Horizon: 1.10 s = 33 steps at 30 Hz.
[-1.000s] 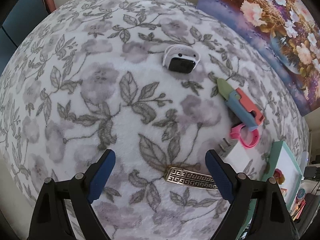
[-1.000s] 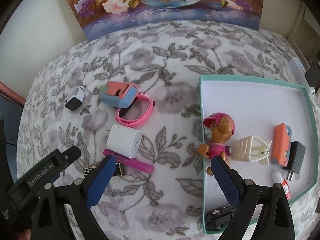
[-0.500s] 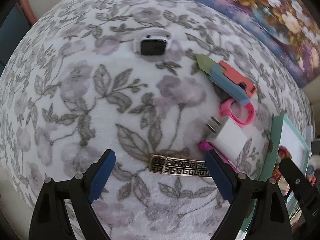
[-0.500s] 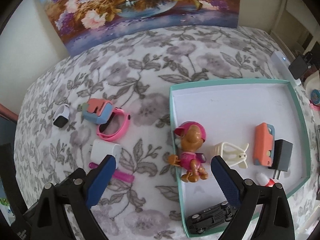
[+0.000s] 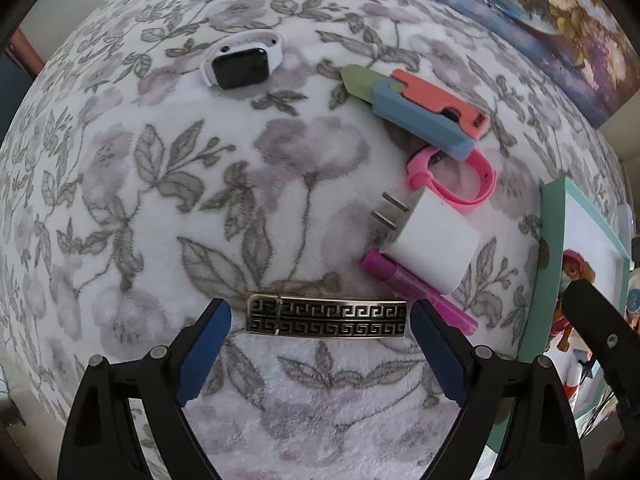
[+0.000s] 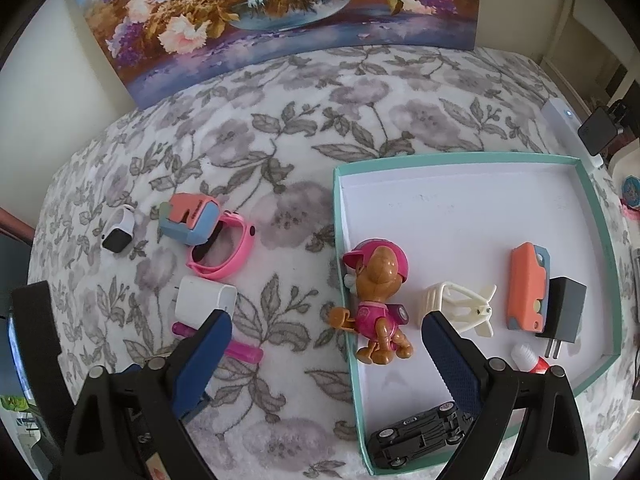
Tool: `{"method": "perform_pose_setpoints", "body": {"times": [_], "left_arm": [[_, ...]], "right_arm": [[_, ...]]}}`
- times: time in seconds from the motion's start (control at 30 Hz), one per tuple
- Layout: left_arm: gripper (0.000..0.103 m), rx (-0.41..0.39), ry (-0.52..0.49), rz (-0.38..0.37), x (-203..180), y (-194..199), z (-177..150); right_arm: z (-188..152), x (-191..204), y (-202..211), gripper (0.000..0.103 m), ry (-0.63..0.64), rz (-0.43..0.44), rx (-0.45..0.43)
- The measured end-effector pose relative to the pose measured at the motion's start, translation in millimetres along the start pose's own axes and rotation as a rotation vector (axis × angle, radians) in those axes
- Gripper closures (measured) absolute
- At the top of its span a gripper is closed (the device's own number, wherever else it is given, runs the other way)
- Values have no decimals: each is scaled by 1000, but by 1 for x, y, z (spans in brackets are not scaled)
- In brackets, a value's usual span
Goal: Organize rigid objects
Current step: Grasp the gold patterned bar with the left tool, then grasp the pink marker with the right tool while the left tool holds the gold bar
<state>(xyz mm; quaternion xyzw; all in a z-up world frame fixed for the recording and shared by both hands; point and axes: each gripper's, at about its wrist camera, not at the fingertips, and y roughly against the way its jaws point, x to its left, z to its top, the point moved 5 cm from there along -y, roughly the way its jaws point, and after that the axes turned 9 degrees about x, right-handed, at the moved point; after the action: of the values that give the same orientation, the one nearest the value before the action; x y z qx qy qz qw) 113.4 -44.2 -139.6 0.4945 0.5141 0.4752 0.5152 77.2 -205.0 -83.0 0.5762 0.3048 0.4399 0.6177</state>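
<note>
My left gripper (image 5: 320, 322) is open, its fingers on either side of a gold-and-black patterned clip (image 5: 326, 315) lying on the floral blanket. Beyond lie a white charger (image 5: 434, 246), a purple pen (image 5: 420, 290), a pink band (image 5: 454, 180), a blue-and-coral toy (image 5: 420, 110) and a white smartwatch (image 5: 240, 64). My right gripper (image 6: 326, 340) is open and empty, above the left wall of the teal tray (image 6: 460, 157). The tray holds a pink-helmeted dog figure (image 6: 378, 300), a white clip (image 6: 460, 306), a coral block (image 6: 526, 286), a black charger (image 6: 564, 312) and a black toy car (image 6: 420, 434).
A flower painting (image 6: 280, 12) leans on the wall behind the bed. A white device (image 6: 568, 128) and a dark box (image 6: 600, 130) sit off the right edge. A small red-and-white tube (image 6: 528, 360) lies in the tray's near right corner.
My left gripper has moved forward and down, so the patterned clip now lies between its fingers. My right gripper has drawn back and risen, showing more of the tray.
</note>
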Motion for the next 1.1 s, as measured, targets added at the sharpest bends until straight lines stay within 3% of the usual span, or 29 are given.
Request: {"method": "perform_pose_setpoints", "body": {"times": [0.3, 0.37, 0.63, 0.8, 1.1], "left_arm": [[14, 11, -22, 32, -11, -10, 0], [21, 5, -28, 35, -10, -6, 0], [21, -20, -5, 6, 7, 5, 1], [21, -74, 75, -13, 30, 22, 6], [21, -190, 261, 35, 97, 60, 13]], "right_arm": [[0, 2, -1, 5, 10, -5, 6], [0, 2, -1, 5, 8, -5, 5], [0, 0, -1, 5, 5, -7, 4], [0, 2, 2, 5, 8, 1, -8], [-7, 29, 0, 5, 30, 70, 4]]}}
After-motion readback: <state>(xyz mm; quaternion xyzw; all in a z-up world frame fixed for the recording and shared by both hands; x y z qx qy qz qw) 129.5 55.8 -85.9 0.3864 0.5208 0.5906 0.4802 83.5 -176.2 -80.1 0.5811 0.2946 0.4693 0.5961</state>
